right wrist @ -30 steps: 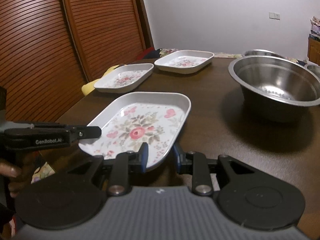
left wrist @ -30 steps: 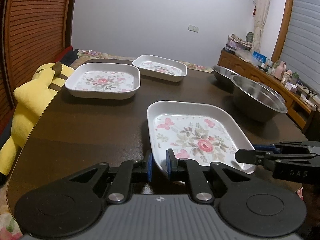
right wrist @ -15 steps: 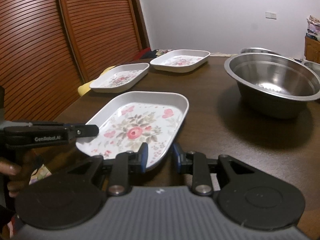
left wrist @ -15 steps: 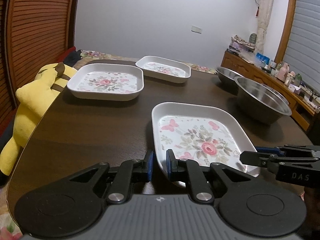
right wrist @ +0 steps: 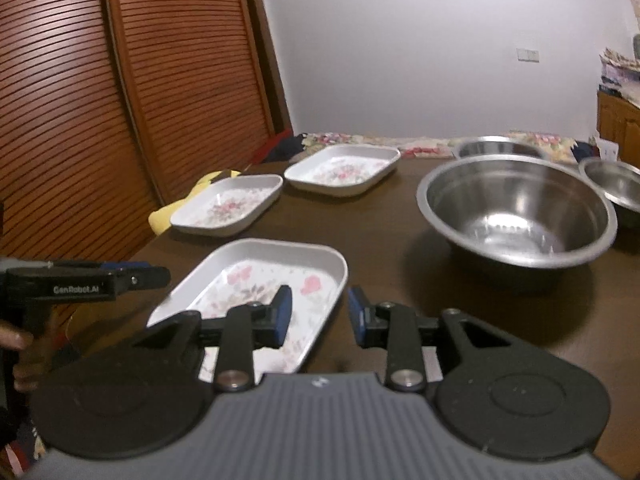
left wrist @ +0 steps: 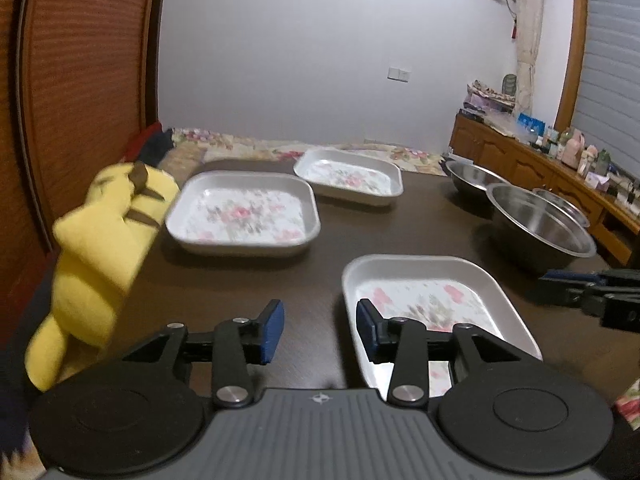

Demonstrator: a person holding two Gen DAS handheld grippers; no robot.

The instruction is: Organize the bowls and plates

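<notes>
A white floral plate (left wrist: pixel 432 300) (right wrist: pixel 272 276) lies flat on the dark table (left wrist: pixel 240 280), nearest to me. My left gripper (left wrist: pixel 320 332) (right wrist: pixel 160 274) is at the plate's left rim. Its jaws are opening: the rim runs between them, with one pad over the plate and neither pad pressing. At the plate's right rim, my right gripper (right wrist: pixel 319 314) (left wrist: pixel 550 284) is also opening, and its pads stand clear of that rim. Two more floral plates (left wrist: pixel 244 212) (left wrist: pixel 348 174) sit further back. A large steel bowl (right wrist: pixel 516 208) stands to the right.
Two smaller steel bowls (right wrist: pixel 496 146) (right wrist: pixel 612 178) stand behind the large one. A yellow plush toy (left wrist: pixel 104 232) leans at the table's left edge. Slatted wooden doors (right wrist: pixel 120 120) are on the left and a cluttered sideboard (left wrist: pixel 520 156) on the right. A hand (right wrist: pixel 16 340) holds the left gripper.
The left jaws, shut on the near plate's rim before, have spread wide off it. The right jaws have widened a little. Both grippers have risen and the plate now rests on the table.
</notes>
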